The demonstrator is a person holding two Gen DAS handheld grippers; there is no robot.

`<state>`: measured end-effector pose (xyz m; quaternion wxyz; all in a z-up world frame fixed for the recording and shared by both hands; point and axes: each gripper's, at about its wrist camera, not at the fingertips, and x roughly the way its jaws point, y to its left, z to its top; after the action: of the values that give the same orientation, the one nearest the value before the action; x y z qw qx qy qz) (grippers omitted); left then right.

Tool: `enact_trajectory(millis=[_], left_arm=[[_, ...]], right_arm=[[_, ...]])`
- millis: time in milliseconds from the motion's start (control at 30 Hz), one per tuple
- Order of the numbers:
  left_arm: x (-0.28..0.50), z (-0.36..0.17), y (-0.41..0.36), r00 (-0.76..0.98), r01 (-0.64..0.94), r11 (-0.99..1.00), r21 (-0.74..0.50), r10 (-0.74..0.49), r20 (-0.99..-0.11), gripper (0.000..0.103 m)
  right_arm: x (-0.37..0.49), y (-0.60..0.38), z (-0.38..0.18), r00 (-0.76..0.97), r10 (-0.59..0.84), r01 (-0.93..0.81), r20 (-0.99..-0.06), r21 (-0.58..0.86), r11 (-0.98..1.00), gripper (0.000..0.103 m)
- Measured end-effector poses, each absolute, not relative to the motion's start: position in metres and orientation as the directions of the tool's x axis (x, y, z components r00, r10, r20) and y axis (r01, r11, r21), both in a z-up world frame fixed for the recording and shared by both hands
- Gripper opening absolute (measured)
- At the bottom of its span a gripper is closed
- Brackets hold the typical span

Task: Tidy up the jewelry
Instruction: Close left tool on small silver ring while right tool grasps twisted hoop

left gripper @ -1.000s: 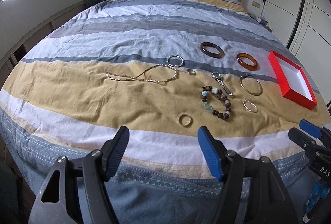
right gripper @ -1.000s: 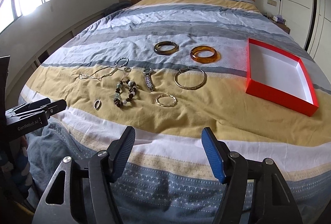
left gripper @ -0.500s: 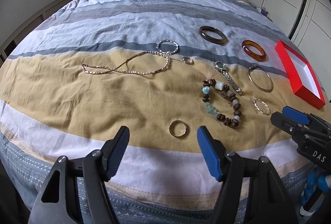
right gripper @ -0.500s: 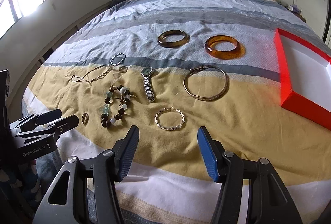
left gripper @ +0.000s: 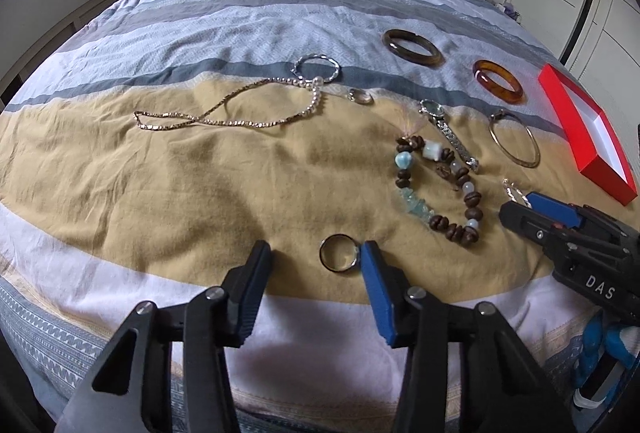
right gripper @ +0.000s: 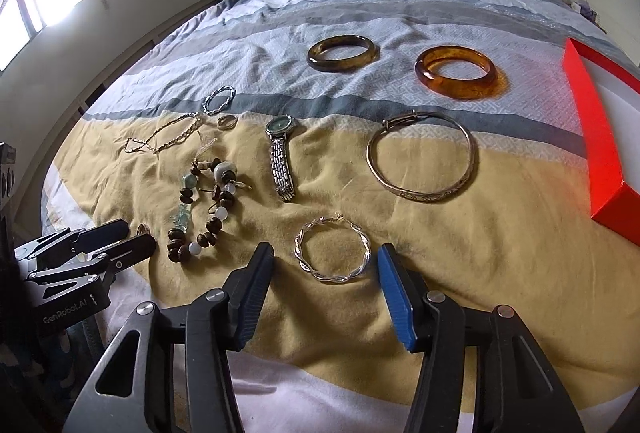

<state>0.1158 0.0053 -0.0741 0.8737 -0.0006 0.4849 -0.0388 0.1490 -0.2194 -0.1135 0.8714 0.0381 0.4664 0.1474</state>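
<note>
a: between the left gripper's (left gripper: 316,259) closing jaws, what's there?
b: a ring (left gripper: 338,253) on the bed (left gripper: 160,193), right pad at its edge; no grip yet.
a: right gripper (right gripper: 326,265)?
b: closing round the twisted hoop (right gripper: 332,251), untouched. farther off lie beads (right gripper: 204,205), a watch (right gripper: 282,157), bangles.
a: red box (right gripper: 604,157)?
b: cut off; nothing visible inside.

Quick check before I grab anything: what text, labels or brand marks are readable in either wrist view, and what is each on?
"DAS": white letters on the black body of the right tongs, in the left wrist view; cut off by the frame edge.
"GenRobot.AI": white letters on the black body of the left tongs, in the right wrist view.
Silver link wristwatch: dial markings too small to read.
Nothing else carries readable text.
</note>
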Motion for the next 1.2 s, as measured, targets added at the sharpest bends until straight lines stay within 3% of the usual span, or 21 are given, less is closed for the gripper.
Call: enact_trajectory(millis=[133, 267, 867, 1200], left_arm=[[0.117, -0.077, 0.003, 0.524, 0.078, 0.996, -0.040, -0.075, -0.848, 0.034], [0.117, -0.078, 0.003, 0.517, 0.088, 0.995, -0.052, -0.091, -0.851, 0.019], [0.104, -0.039, -0.004, 0.569, 0.102, 0.994, -0.050, -0.100, -0.816, 0.019], [0.115, 0.001, -0.069, 0.589, 0.245, 0.967, -0.072, -0.207, -0.781, 0.019]], right_arm=[[0.152, -0.218, -0.117, 0.520, 0.292, -0.225, -0.803, 0.201, 0.953, 0.048], [0.153, -0.218, -0.120, 0.517, 0.291, -0.231, -0.805, 0.196, 0.953, 0.038], [0.129, -0.221, -0.078, 0.576, 0.295, -0.255, -0.762, 0.176, 0.951, 0.037], [0.105, -0.283, -0.030, 0.663, 0.224, -0.167, -0.714, 0.151, 0.974, 0.037]])
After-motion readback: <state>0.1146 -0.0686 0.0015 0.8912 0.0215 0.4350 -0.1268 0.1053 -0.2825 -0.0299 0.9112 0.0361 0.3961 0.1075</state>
